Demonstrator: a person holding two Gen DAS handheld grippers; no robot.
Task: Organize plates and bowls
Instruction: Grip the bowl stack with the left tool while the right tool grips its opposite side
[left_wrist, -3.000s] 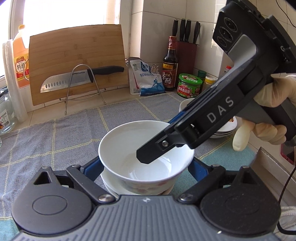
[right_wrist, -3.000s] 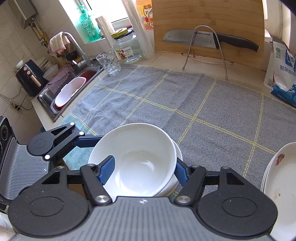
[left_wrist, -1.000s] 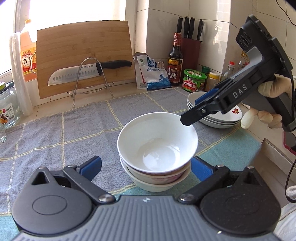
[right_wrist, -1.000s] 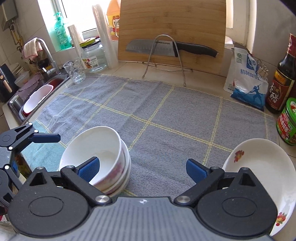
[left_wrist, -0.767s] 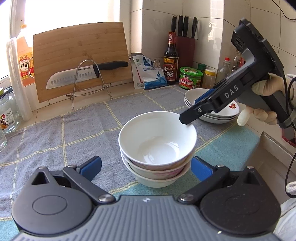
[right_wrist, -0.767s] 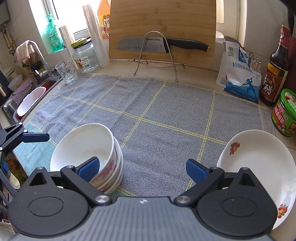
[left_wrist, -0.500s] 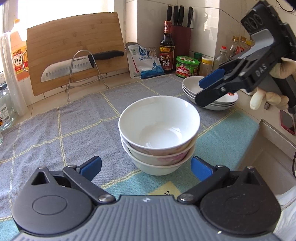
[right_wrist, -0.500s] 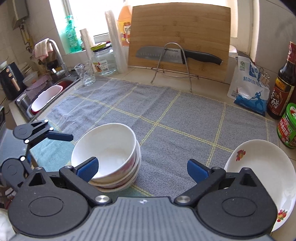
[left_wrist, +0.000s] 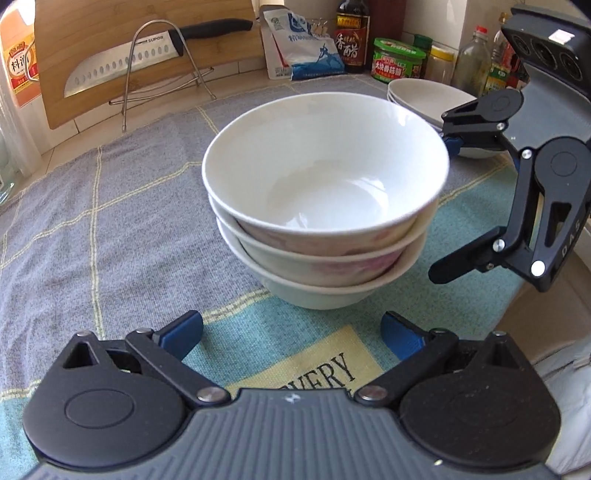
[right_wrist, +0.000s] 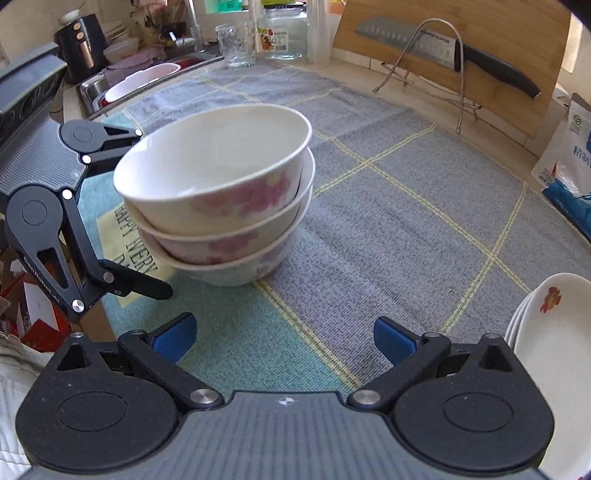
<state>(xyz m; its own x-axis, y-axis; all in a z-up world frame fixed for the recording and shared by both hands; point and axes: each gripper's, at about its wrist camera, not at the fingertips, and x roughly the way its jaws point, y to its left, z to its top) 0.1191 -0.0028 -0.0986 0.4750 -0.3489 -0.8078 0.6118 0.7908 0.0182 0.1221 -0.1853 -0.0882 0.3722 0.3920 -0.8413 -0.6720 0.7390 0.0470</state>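
A stack of three white bowls with pink flowers (left_wrist: 325, 221) (right_wrist: 221, 199) stands on the grey towel (left_wrist: 110, 221) near the counter's front edge. My left gripper (left_wrist: 291, 332) is open just in front of the stack, touching nothing. From the right side of the stack my right gripper (right_wrist: 284, 338) faces it, open and empty. In the left wrist view the right gripper (left_wrist: 448, 208) hangs beside the bowls' right flank. A pile of white plates (left_wrist: 428, 96) (right_wrist: 554, 350) sits further right.
A cutting board (right_wrist: 461, 48) with a knife (left_wrist: 147, 55) on a wire stand leans at the back. Bottles, a green jar (left_wrist: 397, 62) and a salt bag (left_wrist: 299, 44) line the back right. The sink (right_wrist: 140, 81) with a pink basin lies to the left.
Both grippers have dropped lower and closer to the bowl stack. The right gripper has swung round to the stack's right side; 3 s ago both were at the top bowl.
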